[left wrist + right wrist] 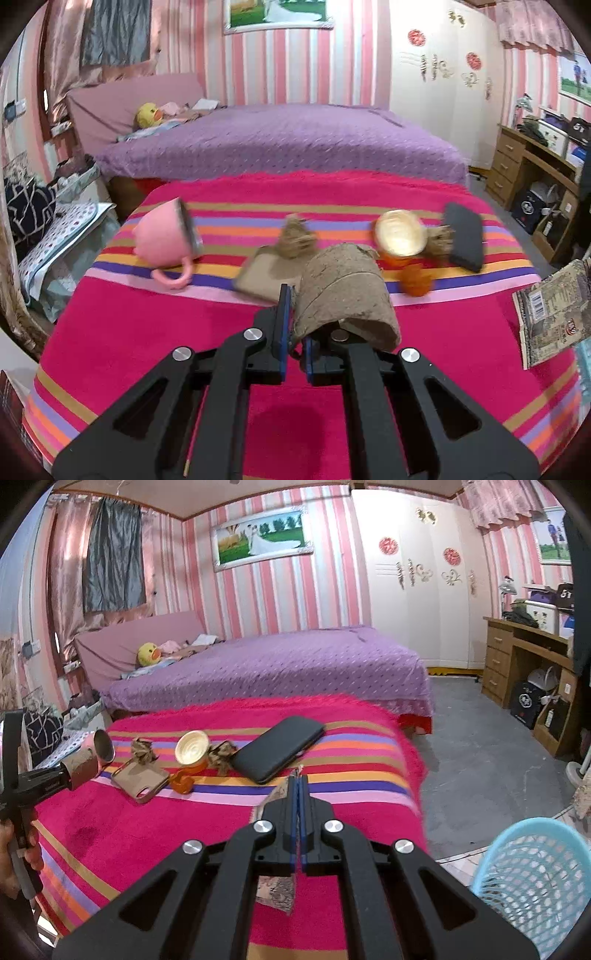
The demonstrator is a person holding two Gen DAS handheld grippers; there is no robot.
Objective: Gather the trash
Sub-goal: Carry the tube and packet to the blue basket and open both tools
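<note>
Left wrist view: left hand-held gripper (295, 325) squeezed tight on cardboard tube (343, 295), up above striped blanket (147, 332). Right hand-held gripper (298, 794) pinching printed wrapper (277, 890). Farther back, pink mug (166, 236).

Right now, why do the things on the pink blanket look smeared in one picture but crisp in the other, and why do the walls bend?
Left wrist view: motion blur smears the pink mug and black wallet, while the cardboard tube in the left tongs stays sharp. Right wrist view: crisp, wallet clear. Both views: fisheye lens bows the walls and darkens the corners.
</note>
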